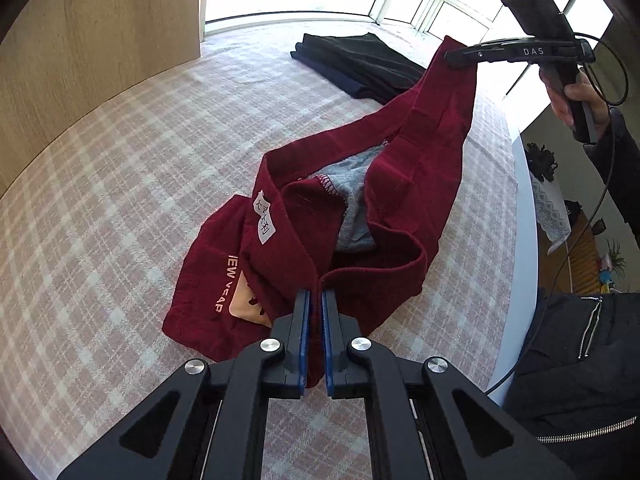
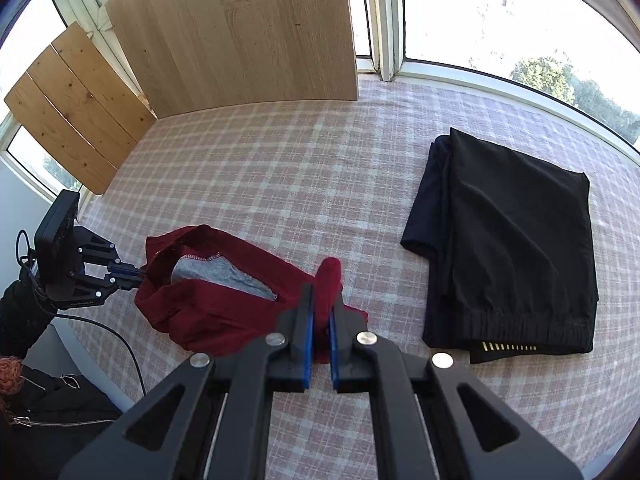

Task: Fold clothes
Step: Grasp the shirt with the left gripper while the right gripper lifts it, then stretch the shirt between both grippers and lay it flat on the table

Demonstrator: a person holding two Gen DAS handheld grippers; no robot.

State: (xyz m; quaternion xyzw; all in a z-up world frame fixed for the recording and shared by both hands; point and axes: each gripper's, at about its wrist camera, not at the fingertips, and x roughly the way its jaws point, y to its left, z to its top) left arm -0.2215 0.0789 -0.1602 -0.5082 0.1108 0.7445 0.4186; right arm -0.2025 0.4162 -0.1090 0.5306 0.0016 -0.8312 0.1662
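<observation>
A dark red garment (image 1: 400, 184) with a grey lining and a "NEW YEAR" print is partly lifted off the pink checked surface (image 1: 120, 184). My left gripper (image 1: 315, 294) is shut on one edge of its fabric. My right gripper (image 2: 321, 294) is shut on another edge of the red garment (image 2: 224, 312). In the left wrist view the right gripper (image 1: 450, 58) holds a corner of the garment high at the upper right. In the right wrist view the left gripper (image 2: 138, 272) grips the garment's far left end. The cloth hangs slack between them.
A folded pile of black clothes (image 2: 508, 240) lies on the checked surface (image 2: 280, 168) to the right, seen also in the left wrist view (image 1: 360, 64). Wooden boards (image 2: 240, 32) and windows stand behind. The person's black jacket (image 1: 580, 360) is at the surface's near edge.
</observation>
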